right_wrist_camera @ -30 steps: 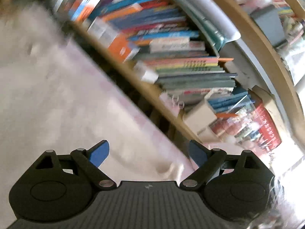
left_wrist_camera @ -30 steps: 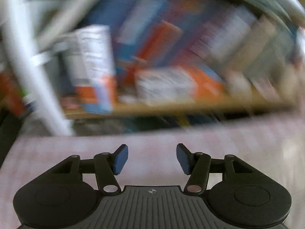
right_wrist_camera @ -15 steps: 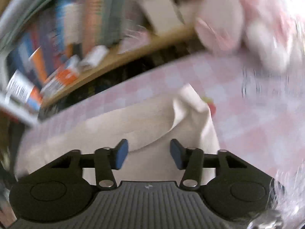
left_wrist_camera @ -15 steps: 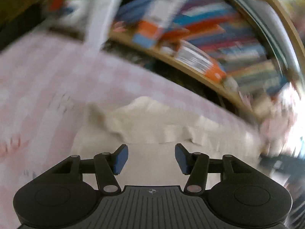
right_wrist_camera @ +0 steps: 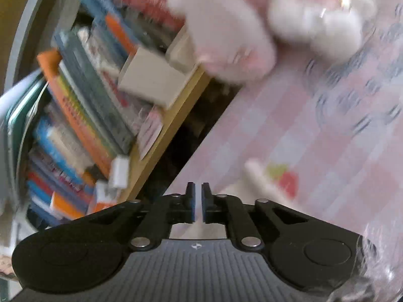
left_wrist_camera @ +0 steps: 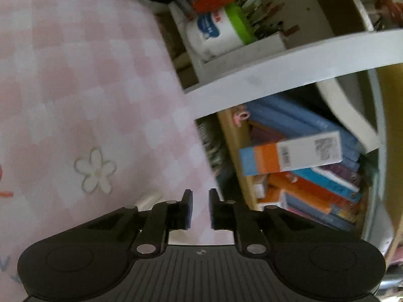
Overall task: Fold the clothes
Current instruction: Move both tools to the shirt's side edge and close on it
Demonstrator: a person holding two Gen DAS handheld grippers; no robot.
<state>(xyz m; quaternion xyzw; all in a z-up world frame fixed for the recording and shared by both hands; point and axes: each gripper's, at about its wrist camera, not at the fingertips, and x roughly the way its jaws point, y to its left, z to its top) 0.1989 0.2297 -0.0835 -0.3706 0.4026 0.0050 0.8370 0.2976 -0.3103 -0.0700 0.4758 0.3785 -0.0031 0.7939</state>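
A cream garment shows only in small parts: a pale edge (left_wrist_camera: 148, 200) just left of my left gripper (left_wrist_camera: 199, 210), and a pale fold (right_wrist_camera: 257, 176) right of my right gripper (right_wrist_camera: 198, 202). Both grippers are low over the pink checked cloth (left_wrist_camera: 75, 88), which also shows in the right wrist view (right_wrist_camera: 314, 138). The left jaws stand a narrow gap apart with only pink cloth visible between them. The right jaws are almost together; whether fabric is pinched between them is hidden.
The bed edge runs beside a wooden shelf of stacked books (left_wrist_camera: 314, 171), also in the right wrist view (right_wrist_camera: 83, 115). A white shelf board (left_wrist_camera: 289, 68) and a white tub with a green lid (left_wrist_camera: 216, 32) stand behind. A pink and white plush toy (right_wrist_camera: 252, 32) lies on the cloth.
Both grippers have closed from wide open to nearly shut. Both views have swung down toward the cloth, so most of the cream garment has dropped out of sight.
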